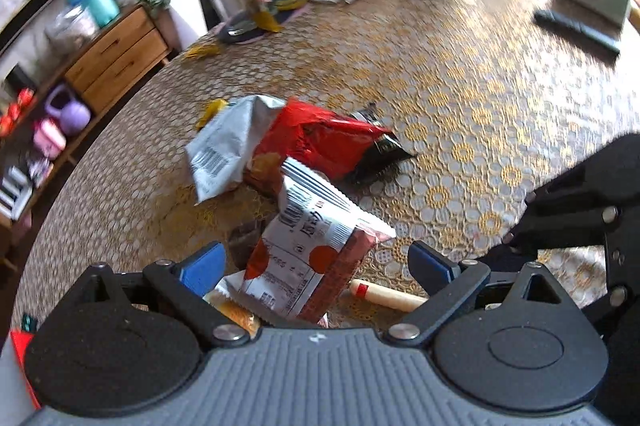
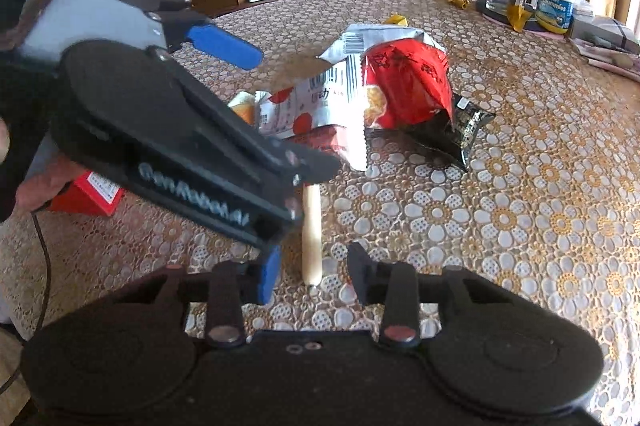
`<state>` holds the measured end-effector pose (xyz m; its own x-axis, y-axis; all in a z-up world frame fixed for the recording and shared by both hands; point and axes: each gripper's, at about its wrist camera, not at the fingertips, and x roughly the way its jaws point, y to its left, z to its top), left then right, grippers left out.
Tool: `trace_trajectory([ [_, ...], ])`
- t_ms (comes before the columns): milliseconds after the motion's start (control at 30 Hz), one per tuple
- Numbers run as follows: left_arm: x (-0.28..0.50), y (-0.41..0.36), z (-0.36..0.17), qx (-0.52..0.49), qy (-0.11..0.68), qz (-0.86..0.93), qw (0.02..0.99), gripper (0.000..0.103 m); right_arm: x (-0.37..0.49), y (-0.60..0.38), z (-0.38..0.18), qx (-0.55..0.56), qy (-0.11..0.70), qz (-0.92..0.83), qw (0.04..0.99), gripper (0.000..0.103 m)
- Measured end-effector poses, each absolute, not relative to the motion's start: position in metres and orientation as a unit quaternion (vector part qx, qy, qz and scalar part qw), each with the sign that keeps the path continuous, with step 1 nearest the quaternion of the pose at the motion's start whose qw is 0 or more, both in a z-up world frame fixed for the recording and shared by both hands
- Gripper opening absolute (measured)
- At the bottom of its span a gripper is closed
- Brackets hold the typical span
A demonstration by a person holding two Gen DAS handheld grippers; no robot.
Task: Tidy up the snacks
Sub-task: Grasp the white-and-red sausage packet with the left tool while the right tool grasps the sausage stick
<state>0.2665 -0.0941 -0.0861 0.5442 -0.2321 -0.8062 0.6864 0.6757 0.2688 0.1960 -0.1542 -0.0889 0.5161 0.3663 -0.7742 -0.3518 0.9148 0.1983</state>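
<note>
- Left gripper (image 1: 316,264): jaws wide apart, holding nothing; lower centre of its own view, with a white and red packet (image 1: 316,246) standing between the blue pads (image 1: 202,266), touching neither as far as I can tell.
- Right gripper (image 2: 312,272): jaws open, empty; bottom centre of its view, straddling the near end of a sausage stick (image 2: 311,234) that lies flat on the table.
- Snack heap: middle of the left view. A silver bag (image 1: 222,150) to the left, a red bag (image 1: 316,140) leaning across it, a black packet (image 1: 380,152) poking out at the right.
- Smaller item: an orange wrapped snack (image 1: 236,310), lower left of the packet (partly hidden by the gripper body).
- Table (image 1: 460,98): lace-patterned cloth; jars and papers along the upper edge of the view, well apart from the snacks.
- Red box (image 2: 86,196): left edge of the right view, beside a hand.
- Step in hand, by my reckoning: picking up. The stick is thin and round, so centre it between the fingers, come low, close squarely across its width; a skewed pinch could roll it away.
- Caution: the two grippers sit close together, so move one at a time.
</note>
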Motion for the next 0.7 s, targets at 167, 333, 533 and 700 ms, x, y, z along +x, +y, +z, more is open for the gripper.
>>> trace_trajectory([
  [167, 0.276, -0.096, -0.099, 0.301, 0.394, -0.271, 0.825, 0.078, 0.199, -0.147, -0.095, -0.006, 0.439, 0.206, 0.875, 0.029],
  [333, 0.280, -0.094, -0.104, 0.301, 0.390, -0.269, 0.828, 0.072, 0.199, -0.138, -0.095, -0.031, 0.426, 0.202, 0.881, 0.021],
  [533, 0.280, -0.092, -0.101, 0.286, 0.385, -0.252, 0.841, 0.057, 0.198, -0.132, -0.097, -0.061, 0.417, 0.194, 0.886, 0.009],
  [700, 0.281, -0.082, -0.091, 0.237, 0.396, -0.232, 0.856, 0.053, 0.197, -0.135, -0.094, -0.048, 0.423, 0.192, 0.884, 0.008],
])
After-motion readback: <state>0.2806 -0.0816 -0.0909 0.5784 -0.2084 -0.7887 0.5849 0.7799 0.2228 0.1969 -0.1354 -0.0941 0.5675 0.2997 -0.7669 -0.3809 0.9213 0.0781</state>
